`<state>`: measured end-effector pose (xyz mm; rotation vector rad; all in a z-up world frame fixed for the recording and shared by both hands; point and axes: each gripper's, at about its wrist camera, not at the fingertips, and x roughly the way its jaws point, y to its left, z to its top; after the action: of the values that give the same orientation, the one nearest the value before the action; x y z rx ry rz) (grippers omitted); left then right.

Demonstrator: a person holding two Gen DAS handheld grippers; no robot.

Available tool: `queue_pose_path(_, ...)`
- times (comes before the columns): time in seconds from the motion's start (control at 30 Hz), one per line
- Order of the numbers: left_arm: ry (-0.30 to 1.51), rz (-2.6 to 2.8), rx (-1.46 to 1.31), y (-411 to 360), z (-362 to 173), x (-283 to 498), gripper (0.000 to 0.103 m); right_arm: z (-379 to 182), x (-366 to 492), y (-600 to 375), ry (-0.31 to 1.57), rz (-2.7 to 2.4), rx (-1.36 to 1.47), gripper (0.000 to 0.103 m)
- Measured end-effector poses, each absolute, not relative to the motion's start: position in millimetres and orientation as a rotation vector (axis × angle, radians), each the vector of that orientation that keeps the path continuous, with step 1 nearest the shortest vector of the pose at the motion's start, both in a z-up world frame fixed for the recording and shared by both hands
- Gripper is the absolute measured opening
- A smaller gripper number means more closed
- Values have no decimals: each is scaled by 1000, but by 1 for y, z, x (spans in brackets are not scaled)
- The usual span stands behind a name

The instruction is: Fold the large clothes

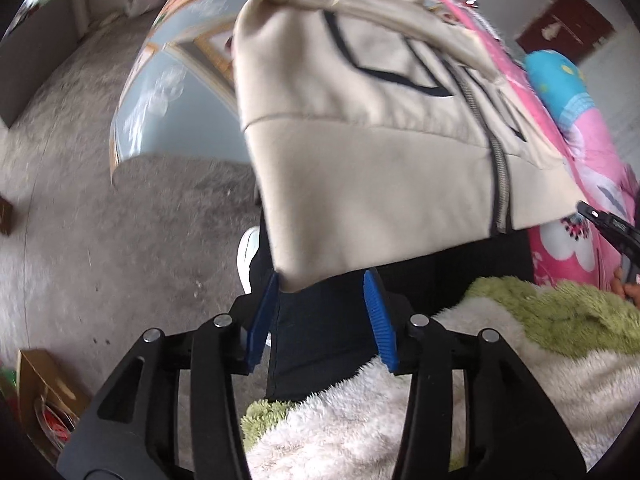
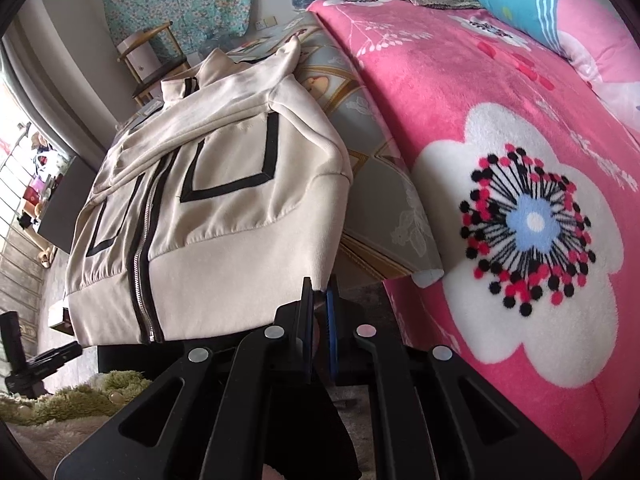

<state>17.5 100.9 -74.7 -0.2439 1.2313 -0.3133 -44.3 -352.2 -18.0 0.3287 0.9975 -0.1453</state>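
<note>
Cream jacket [image 2: 224,200] hem pinched in right tongs [image 2: 319,300].

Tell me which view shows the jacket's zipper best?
The right wrist view: the cream jacket lies sharp, its zipper visible from collar to hem. The left wrist view shows the zipper blurred, only the lower stretch clear.

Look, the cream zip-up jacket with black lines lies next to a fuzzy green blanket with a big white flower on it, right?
Not quite. The fuzzy blanket with the big white flower is pink, not green. The right wrist view shows it beside the cream zip-up jacket with black lines.
</note>
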Motion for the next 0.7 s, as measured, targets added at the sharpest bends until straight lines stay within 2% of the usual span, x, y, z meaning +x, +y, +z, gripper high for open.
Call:
queue_pose_path(0.23, 1256, -286, -374, 117, -92, 25, 43, -15, -42, -351, 997, -139, 332, 6)
queue_pose_path(0.3, 1236, -309, -392, 118, -88, 24, 37, -16, -42, -352, 997, -135, 347, 6)
queue_pose_path(0.33, 1222, -328, -392, 118, -85, 23, 20, -16, -43, -353, 993, -130, 360, 6)
queue_pose_path(0.37, 1215, -345, -380, 116, -80, 22, 8, -15, -44, -354, 989, -129, 366, 6)
queue_pose_path(0.4, 1202, -352, -365, 113, -75, 21, 6, -14, -45, -354, 984, -127, 372, 6)
queue_pose_path(0.53, 1120, -417, -371, 105, -44, 20, 4, -9, -44, -355, 971, -113, 390, 6)
queue_pose_path(0.7, 1022, -504, -522, 111, -7, 36, 4, 4, -34, -355, 945, -86, 396, 6)
